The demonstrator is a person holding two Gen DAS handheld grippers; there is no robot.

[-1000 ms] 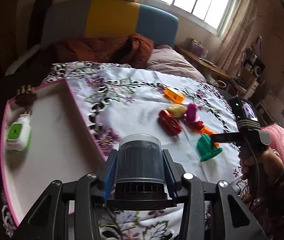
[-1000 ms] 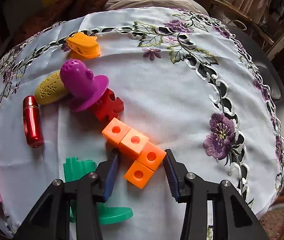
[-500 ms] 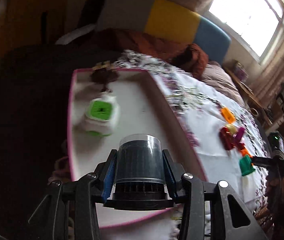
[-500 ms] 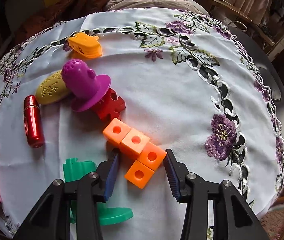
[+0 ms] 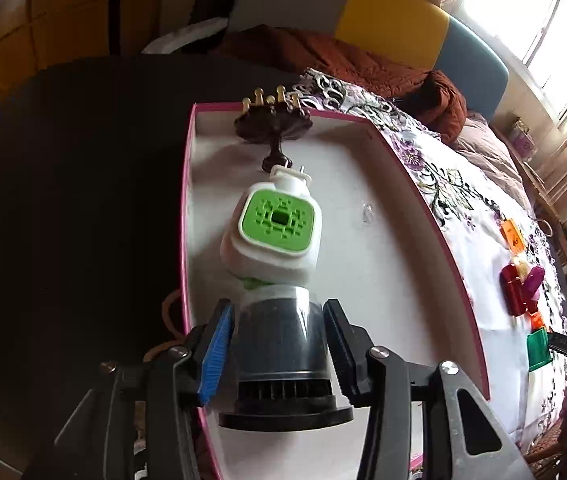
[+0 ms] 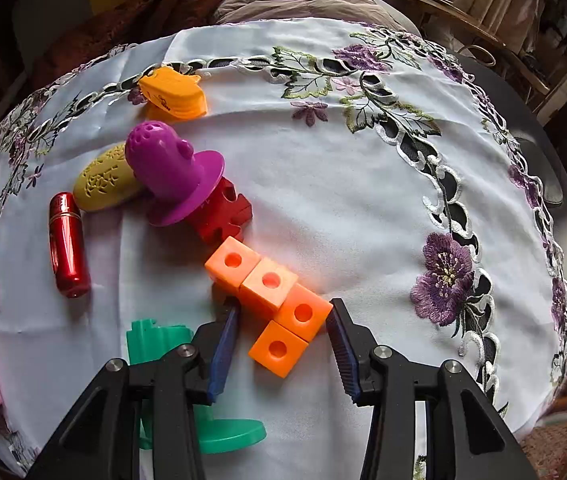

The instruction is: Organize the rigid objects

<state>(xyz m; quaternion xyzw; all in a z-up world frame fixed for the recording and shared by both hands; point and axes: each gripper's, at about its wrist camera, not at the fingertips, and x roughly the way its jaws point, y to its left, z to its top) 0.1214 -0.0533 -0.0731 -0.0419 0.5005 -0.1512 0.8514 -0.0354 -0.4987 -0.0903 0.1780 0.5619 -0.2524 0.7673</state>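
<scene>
No lettering on any object can be read.

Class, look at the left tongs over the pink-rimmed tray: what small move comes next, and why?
Probably lower and release. The left tongs hold the dark capped cylinder over the tray, just short of the green-and-white plug-in.

Pink-rimmed white tray (image 5: pixel 435 216), green-faced white plug (image 5: pixel 273 236), orange cubes (image 6: pixel 271 300), purple-flowered white cloth (image 6: pixel 363 184)
</scene>
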